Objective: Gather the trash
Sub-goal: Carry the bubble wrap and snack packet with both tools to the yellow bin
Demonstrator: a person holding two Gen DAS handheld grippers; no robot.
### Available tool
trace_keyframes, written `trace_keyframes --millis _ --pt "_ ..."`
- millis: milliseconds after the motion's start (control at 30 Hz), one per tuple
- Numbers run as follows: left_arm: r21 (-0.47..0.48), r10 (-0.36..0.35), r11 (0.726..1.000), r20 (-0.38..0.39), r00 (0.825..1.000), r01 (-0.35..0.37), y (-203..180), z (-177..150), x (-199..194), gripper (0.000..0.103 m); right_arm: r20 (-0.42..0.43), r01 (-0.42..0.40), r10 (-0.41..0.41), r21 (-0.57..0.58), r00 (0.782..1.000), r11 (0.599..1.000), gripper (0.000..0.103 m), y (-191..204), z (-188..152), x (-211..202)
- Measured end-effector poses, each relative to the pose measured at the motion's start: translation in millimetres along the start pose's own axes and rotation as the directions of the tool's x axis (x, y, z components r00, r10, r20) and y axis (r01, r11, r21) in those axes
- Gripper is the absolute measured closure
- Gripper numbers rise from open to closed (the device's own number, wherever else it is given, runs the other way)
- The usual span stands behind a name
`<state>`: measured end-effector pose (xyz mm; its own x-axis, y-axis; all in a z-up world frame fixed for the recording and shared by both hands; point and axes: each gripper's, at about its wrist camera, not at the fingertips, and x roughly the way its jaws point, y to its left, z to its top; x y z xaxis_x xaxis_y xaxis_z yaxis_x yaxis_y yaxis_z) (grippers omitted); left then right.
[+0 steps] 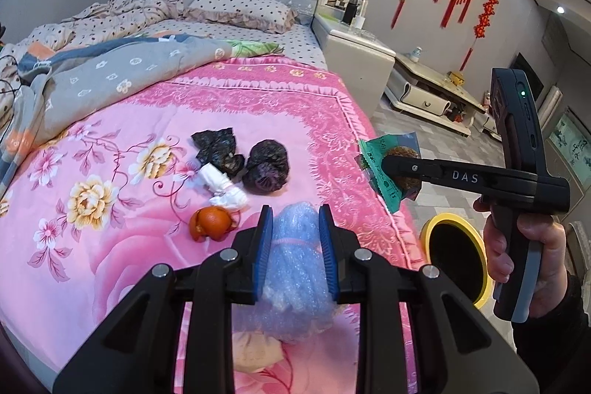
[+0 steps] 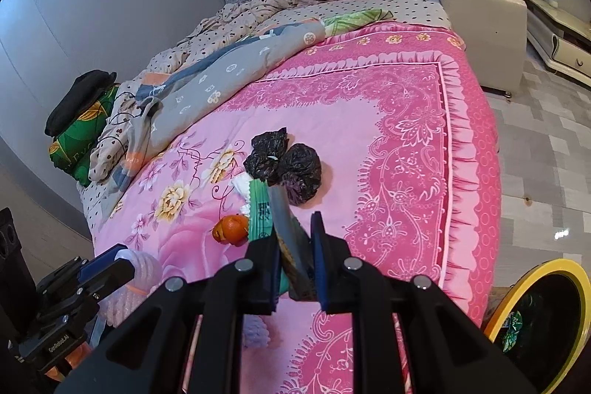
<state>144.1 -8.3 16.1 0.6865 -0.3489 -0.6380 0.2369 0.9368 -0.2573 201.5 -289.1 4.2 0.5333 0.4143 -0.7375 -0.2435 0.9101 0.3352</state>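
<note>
Trash on pink bed (image 1: 110, 264), frame centre: 2 black bags (image 1: 266, 165), orange peel (image 1: 210, 222). Bubble wrap (image 1: 295, 246) gripped by left gripper (image 1: 295, 213) jaws; green wrapper (image 2: 262, 216) clamped by right gripper (image 2: 295, 220) jaws.

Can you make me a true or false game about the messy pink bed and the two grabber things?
1. The left gripper holds bubble wrap between its fingers. True.
2. The right gripper is empty. False: it pinches a green snack wrapper.
3. Orange peel lies on the pink blanket. True.
4. The bin has a red rim. False: yellow.
5. Two black bags lie on the floor. False: on the blanket.
</note>
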Motion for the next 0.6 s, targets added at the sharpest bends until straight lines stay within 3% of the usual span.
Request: trace_keyframes --millis 600 --pt "0.096 -0.123 0.988 0.016 0.992 0.121 -107.2 23.7 14.0 0.079 0.107 0.077 -0.09 0.115 0.99 0.99 0.089 -83.9 -5.9 -79.1"
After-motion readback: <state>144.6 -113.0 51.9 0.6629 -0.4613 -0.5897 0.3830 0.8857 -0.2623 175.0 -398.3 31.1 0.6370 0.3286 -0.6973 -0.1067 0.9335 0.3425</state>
